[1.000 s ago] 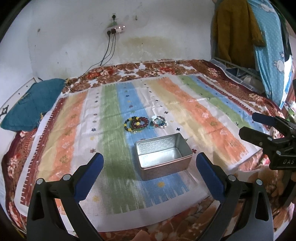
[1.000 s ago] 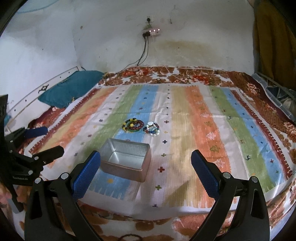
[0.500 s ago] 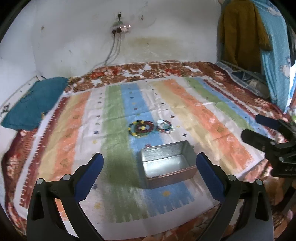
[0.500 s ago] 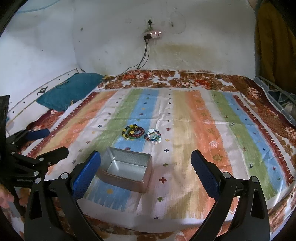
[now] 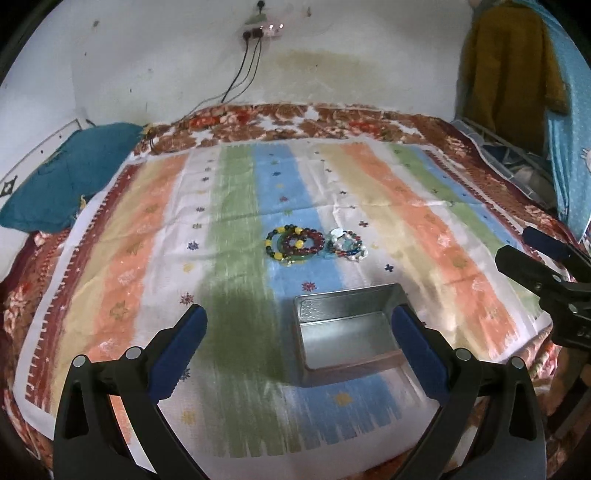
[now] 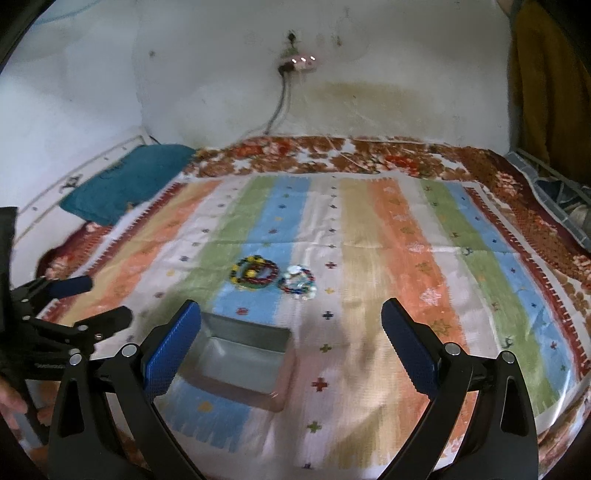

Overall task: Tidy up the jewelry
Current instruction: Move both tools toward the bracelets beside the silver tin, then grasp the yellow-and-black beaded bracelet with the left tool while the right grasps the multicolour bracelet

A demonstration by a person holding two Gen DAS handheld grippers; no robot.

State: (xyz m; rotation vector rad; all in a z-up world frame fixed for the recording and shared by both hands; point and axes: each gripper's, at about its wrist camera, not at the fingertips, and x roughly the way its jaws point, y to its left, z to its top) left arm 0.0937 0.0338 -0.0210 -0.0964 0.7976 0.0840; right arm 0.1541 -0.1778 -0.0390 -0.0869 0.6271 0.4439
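Observation:
An open, empty metal tin (image 5: 347, 332) sits on a striped cloth (image 5: 236, 229) spread on a bed; it also shows in the right wrist view (image 6: 240, 363). Just beyond it lie dark beaded bracelets with yellow beads (image 5: 294, 242) (image 6: 255, 273) and, to their right, a pale blue and white beaded bracelet (image 5: 347, 248) (image 6: 298, 282). My left gripper (image 5: 298, 341) is open and empty, above the near part of the cloth. My right gripper (image 6: 291, 334) is open and empty, to the right of the tin. Each gripper shows at the edge of the other's view.
A teal pillow (image 5: 62, 177) lies at the bed's far left. A white wall with a socket and cables (image 5: 258, 33) stands behind the bed. Clothes hang at the right (image 5: 517, 66). A floral bedsheet (image 6: 369, 155) borders the cloth.
Both grippers have moved forward over the cloth toward the tin and bracelets, which now appear closer and lower in both views. Both stay open.

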